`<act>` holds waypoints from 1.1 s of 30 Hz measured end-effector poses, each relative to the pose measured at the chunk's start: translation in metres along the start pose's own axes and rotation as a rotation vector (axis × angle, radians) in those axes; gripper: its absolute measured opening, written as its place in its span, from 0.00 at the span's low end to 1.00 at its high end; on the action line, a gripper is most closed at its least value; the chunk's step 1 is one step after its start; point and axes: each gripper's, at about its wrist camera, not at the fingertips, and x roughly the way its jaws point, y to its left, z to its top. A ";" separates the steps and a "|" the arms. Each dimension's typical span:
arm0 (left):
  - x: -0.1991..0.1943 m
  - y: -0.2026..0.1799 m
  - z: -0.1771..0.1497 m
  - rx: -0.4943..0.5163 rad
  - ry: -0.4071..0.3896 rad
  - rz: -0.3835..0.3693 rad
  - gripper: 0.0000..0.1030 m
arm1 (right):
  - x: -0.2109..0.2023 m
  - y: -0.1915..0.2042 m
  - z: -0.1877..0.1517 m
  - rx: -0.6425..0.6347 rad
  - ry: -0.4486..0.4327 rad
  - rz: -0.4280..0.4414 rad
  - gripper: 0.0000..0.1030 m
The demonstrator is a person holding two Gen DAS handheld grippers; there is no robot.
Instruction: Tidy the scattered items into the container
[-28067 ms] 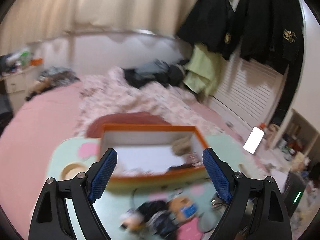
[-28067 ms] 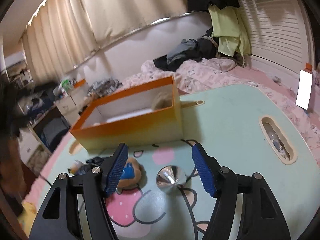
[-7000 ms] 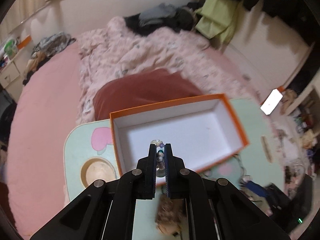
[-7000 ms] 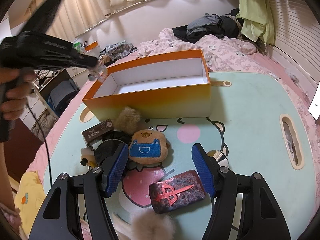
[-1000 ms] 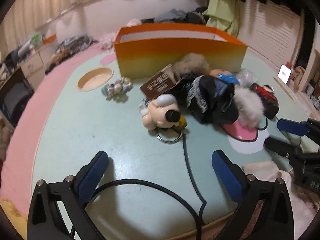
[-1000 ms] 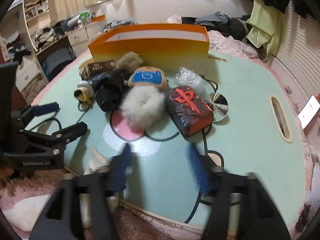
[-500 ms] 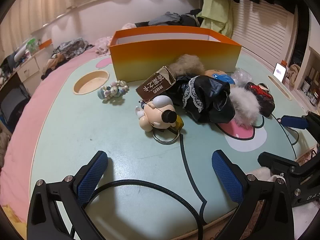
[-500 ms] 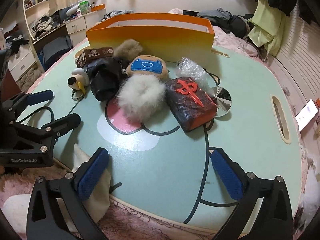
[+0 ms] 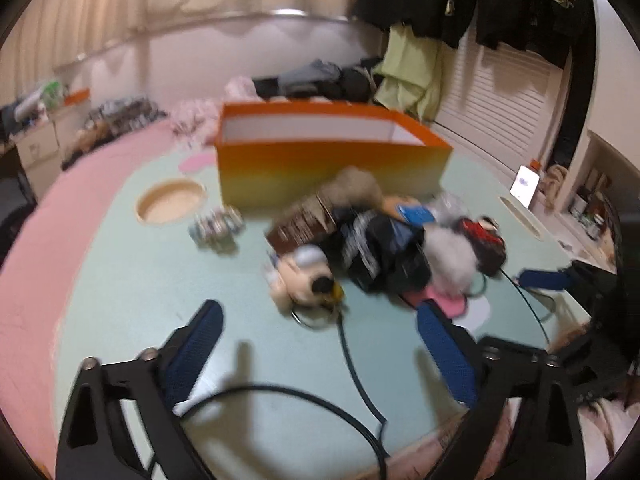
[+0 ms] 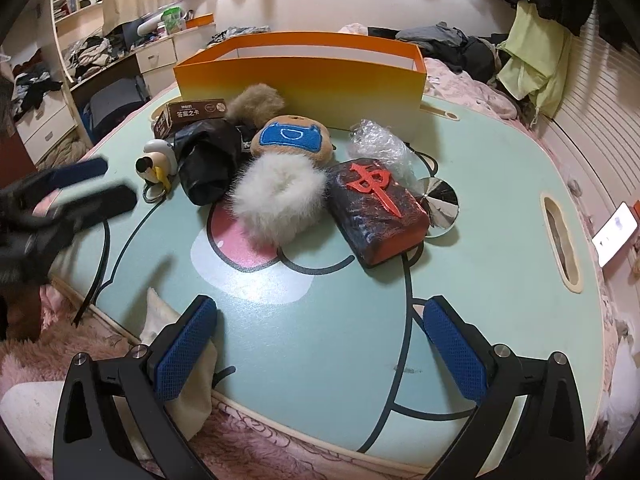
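The scattered items sit in one heap on the pale green table (image 10: 500, 184), just in front of the orange container (image 10: 304, 68), whose long side runs left to right along the far edge of the heap. None of the visible items is in it yet, though its floor is hidden from both views.

The right gripper (image 10: 320, 344) hovers over the near edge of the table with its jaws spread as wide as they go and nothing between them. Straight ahead of it, farther in, lie the white fluffy ball (image 10: 276, 200) and, just to its right, the dark block with a red character (image 10: 376, 208), its long axis slanting from far left to near right (so jaws held as they are would cross it at an angle).

The left gripper (image 9: 318, 350) comes in from the left side, its jaws closing a little yet holding nothing. Directly beyond its fingers is the small round-headed figure with a key ring (image 9: 306, 276), the nearest piece to it; the beaded trinket (image 9: 216, 224) lies apart, farther left.

By my judgement each hand has its own near target: left for the figure, right for the ball or block, then onward over the near wall of the container.
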 end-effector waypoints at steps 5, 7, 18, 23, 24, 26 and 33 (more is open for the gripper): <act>0.017 0.003 0.006 -0.028 0.025 -0.010 0.70 | 0.000 -0.001 0.000 -0.001 -0.001 0.002 1.00; 0.021 0.002 0.009 -0.018 0.014 0.008 0.68 | 0.000 -0.001 0.000 -0.002 -0.001 0.003 1.00; 0.017 0.021 0.003 -0.088 0.006 -0.097 0.37 | -0.001 -0.002 0.000 0.000 -0.004 0.004 1.00; -0.007 0.016 -0.009 -0.057 -0.028 -0.129 0.37 | -0.009 -0.019 -0.002 0.087 -0.038 0.045 1.00; -0.010 0.016 -0.009 -0.057 -0.037 -0.134 0.37 | -0.011 -0.025 -0.002 0.114 -0.052 0.058 1.00; -0.017 0.017 -0.010 -0.066 -0.060 -0.151 0.37 | -0.018 -0.038 -0.003 0.176 -0.095 0.088 1.00; -0.026 0.007 -0.011 -0.035 -0.092 -0.193 0.37 | -0.032 -0.072 0.013 0.290 -0.202 -0.006 0.96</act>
